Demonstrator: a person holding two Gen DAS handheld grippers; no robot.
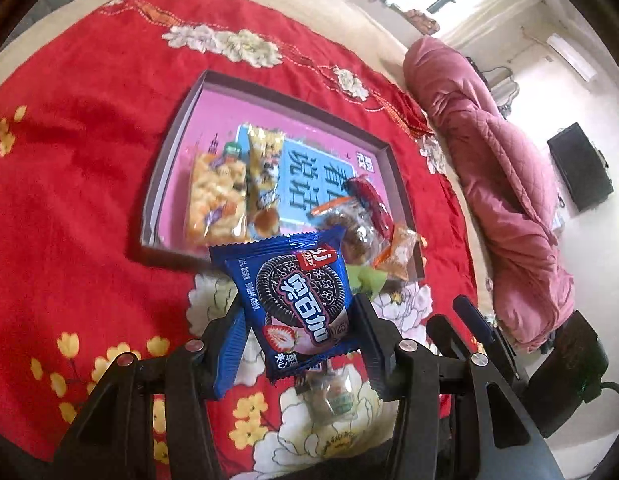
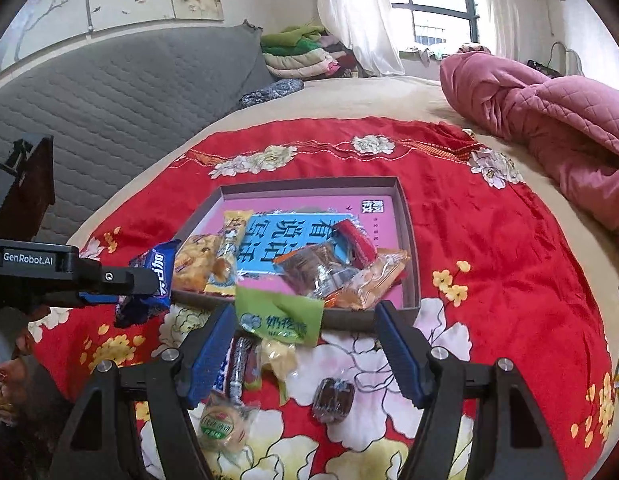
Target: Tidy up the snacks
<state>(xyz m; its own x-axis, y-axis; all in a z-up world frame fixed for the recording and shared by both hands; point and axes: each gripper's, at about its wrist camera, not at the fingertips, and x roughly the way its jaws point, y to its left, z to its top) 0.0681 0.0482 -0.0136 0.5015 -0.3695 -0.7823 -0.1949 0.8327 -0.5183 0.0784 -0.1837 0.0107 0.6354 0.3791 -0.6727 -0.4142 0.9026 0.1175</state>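
Two views show us at work over a red floral blanket (image 1: 81, 184) spread on a bed.

From our left wrist camera, our left gripper (image 1: 297, 320) is clamped on a blue cookie packet (image 1: 285, 300), one black finger pressing each side, holding it above the blanket just in front of a shallow pink-lined box (image 1: 177, 152). Inside the box lie a rice-cracker pack (image 1: 215, 196), a yellow snack bar (image 1: 263, 168), a red candy (image 1: 367, 200) and an orange-edged clear packet (image 1: 401, 252). A pink quilt (image 1: 489, 168) is bunched at the right.

From our right wrist camera, our right gripper (image 2: 305, 344) has its blue-padded fingers spread wide apart, gripping nothing. Between them, on the blanket, lie a green packet (image 2: 277, 316) touching the box's near wall, a small brown wrapped sweet (image 2: 333, 400) and a round green-labelled cake (image 2: 219, 428). At the left, the other gripper holds the blue packet beside the box's near left corner.
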